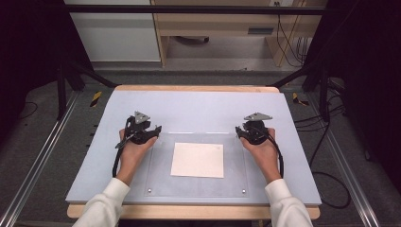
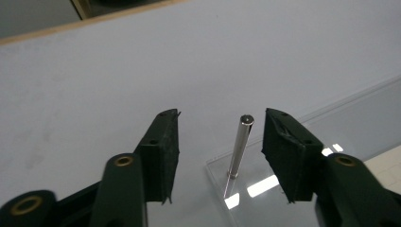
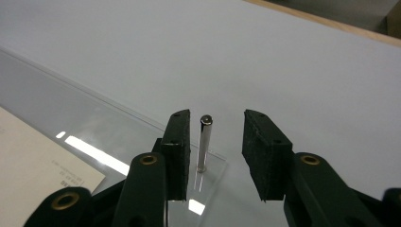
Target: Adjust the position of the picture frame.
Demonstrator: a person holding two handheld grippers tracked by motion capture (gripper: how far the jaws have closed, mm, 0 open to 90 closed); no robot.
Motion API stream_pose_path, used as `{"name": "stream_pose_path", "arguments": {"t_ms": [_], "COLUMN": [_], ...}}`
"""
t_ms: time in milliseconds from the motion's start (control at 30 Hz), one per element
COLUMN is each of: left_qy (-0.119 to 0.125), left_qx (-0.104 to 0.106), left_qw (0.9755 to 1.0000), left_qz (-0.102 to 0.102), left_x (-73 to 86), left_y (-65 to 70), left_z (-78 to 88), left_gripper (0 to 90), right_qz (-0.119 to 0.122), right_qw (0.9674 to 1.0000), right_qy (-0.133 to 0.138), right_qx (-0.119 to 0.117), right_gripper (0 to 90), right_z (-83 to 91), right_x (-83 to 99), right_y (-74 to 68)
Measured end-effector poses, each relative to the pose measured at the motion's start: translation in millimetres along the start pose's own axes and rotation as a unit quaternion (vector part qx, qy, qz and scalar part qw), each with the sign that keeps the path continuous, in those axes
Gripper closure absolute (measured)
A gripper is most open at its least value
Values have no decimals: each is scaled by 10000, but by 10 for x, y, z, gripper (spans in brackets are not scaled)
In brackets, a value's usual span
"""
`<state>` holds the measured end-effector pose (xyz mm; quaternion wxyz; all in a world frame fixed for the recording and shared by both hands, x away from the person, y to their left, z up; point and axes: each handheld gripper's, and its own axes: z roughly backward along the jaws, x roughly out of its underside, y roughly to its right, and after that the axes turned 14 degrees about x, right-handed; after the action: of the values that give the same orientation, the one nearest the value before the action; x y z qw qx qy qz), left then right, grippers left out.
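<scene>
Both claws sit at the far corners of a clear plate point(image 1: 198, 189) in the high view: my left claw point(image 1: 152, 129) at the far left corner, my right claw point(image 1: 240, 131) at the far right one, each in a hand with a white sleeve point(image 1: 105, 203) behind it. From up here I cannot tell how wide the jaws stand. The plate lies on the pale grey counter point(image 1: 198, 106), and a white sheet of paper point(image 1: 197, 160) lies at the middle of the plate area; whether it is under or over the plate I cannot tell. Two small metal studs point(image 1: 150, 191) show at the plate's near corners.

Looking along the left claw point(image 2: 220, 142), the jaws stand apart, and between them rises an upright metal pin point(image 2: 239, 146) fixed at the plate's corner point(image 2: 222, 170), something the high view hides beneath the claw. The pin stands nearer the right-hand jaw but touches neither. A sliver of the paper point(image 2: 385, 163) shows at the right edge.

Looking along the right claw point(image 3: 216, 142), the jaws are likewise apart around a second upright pin point(image 3: 204, 142) at its plate corner point(image 3: 208, 165). This pin stands just beside the left-hand jaw; I cannot tell whether they touch. The paper point(image 3: 33, 161) lies at the lower left, with faint small print too blurred to read.
</scene>
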<state>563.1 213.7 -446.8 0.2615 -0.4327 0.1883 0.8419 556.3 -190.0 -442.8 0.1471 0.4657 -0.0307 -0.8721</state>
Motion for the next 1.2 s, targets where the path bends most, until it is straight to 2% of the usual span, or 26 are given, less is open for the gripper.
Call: {"name": "stream_pose_path", "arguments": {"t_ms": [33, 67, 200, 300, 333, 367, 400, 433, 533, 567, 700, 833, 867, 933, 1033, 1133, 1200], "left_qy": [17, 8, 36, 126, 113, 93, 93, 112, 101, 86, 158, 133, 82, 73, 50, 47, 0], "left_qx": [-19, -32, 28, 12, 43, 107, 107, 109, 92, 65, 17, -14, -41, -62, -109, -82, -92], "left_qw": [10000, 10000, 10000, 9998, 9998, 9997, 9997, 9997, 9996, 9996, 9996, 9998, 9999, 9999, 9999, 10000, 9999], "left_qz": [-37, -67, -55, -142, -180, -216, -216, -213, -235, -246, -244, -169, -135, -33, -15, 8, -52], "left_x": [-5, -7, 7, 26, 31, 36, 36, 37, 23, 16, -3, -16, -16, -14, -15, -16, -22], "left_y": [10, 15, 25, 57, 70, 91, 91, 100, 124, 137, 149, 149, 146, 136, 119, 114, 116], "left_z": [27, 40, 84, 107, 110, 107, 107, 107, 95, 66, 17, -35, -52, -73, -67, -68, -69], "left_gripper": [416, 421, 387, 368, 408, 412, 428, 434, 497, 541, 643, 688, 720, 765, 828, 840, 843], "right_qz": [120, 120, 148, 162, 173, 166, 168, 86, 72, 11, 21, 12, -26, 124, 65, 91, 67], "right_qw": [9998, 9998, 9997, 9998, 9998, 9998, 9997, 9999, 9999, 9999, 9999, 9998, 9998, 9996, 9996, 9996, 9997], "right_qy": [135, 173, 172, 102, 71, 71, 65, 56, 45, 22, 29, 110, 118, 125, 129, 100, 67], "right_qx": [34, 43, 55, 52, 95, 132, 175, 124, 115, 103, 146, 148, 124, 239, 231, 257, 239], "right_gripper": [646, 665, 702, 735, 799, 841, 847, 850, 852, 852, 848, 796, 798, 837, 849, 850, 853], "right_z": [23, 27, -1, -46, -66, -70, -67, -67, -67, -65, -68, -57, -40, -33, -34, -28, -28], "right_x": [-2, -2, -10, -8, -4, -5, -8, -9, -8, -11, -15, -17, -23, -31, -34, -39, -48], "right_y": [-26, -39, -82, -116, -130, -130, -120, -110, -106, -110, -121, -118, -131, -144, -129, -136, -132]}}
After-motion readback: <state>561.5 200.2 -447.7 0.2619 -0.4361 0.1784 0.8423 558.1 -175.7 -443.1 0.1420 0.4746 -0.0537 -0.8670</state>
